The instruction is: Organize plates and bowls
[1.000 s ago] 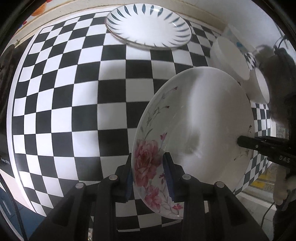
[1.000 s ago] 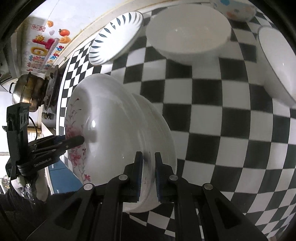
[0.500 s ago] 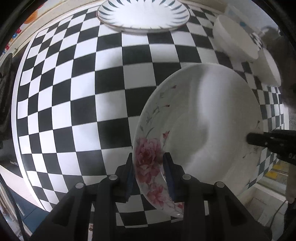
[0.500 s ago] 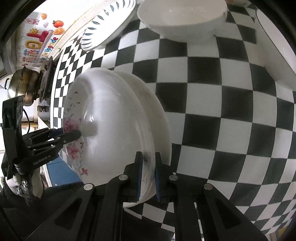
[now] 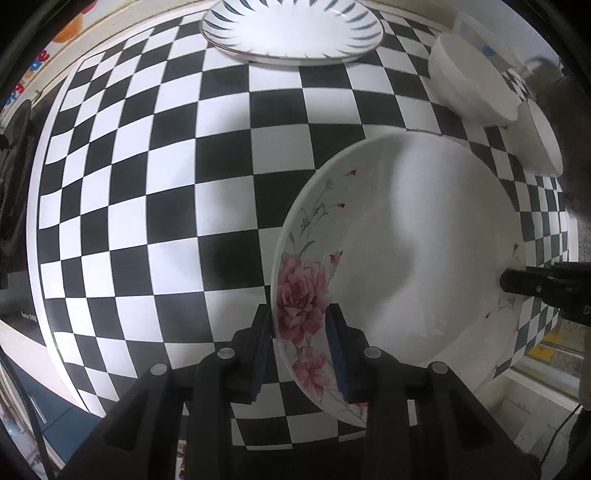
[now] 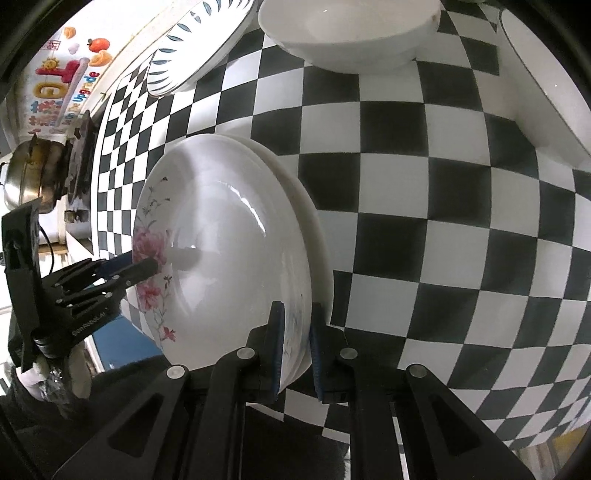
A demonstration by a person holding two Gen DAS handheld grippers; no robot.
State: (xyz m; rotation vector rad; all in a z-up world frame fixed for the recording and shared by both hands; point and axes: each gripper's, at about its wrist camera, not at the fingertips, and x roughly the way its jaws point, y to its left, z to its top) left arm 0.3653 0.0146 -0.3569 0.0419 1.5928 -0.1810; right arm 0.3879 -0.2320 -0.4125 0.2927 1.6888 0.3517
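two grippers, left (image 5: 299, 343) and right (image 6: 297, 347). two plates: a floral plate (image 5: 402, 266) and a blue-striped plate (image 5: 291, 27). two plain white bowls (image 5: 469, 85) (image 5: 539, 140), a patterned bowl (image 5: 480, 37) behind them. one metal pot (image 6: 26, 177).

Under my grippers is a table (image 5: 229, 155) covered in a black-and-white checkered cloth. At its far edge lies a white plate with blue dashes round the rim (image 5: 291, 29), flat on the cloth. To the right, well apart from that plate, a plain white bowl (image 5: 469, 88) sits upright, and just beside it a second white bowl (image 5: 539, 144). Behind them I see part of a patterned dish (image 5: 476, 37).
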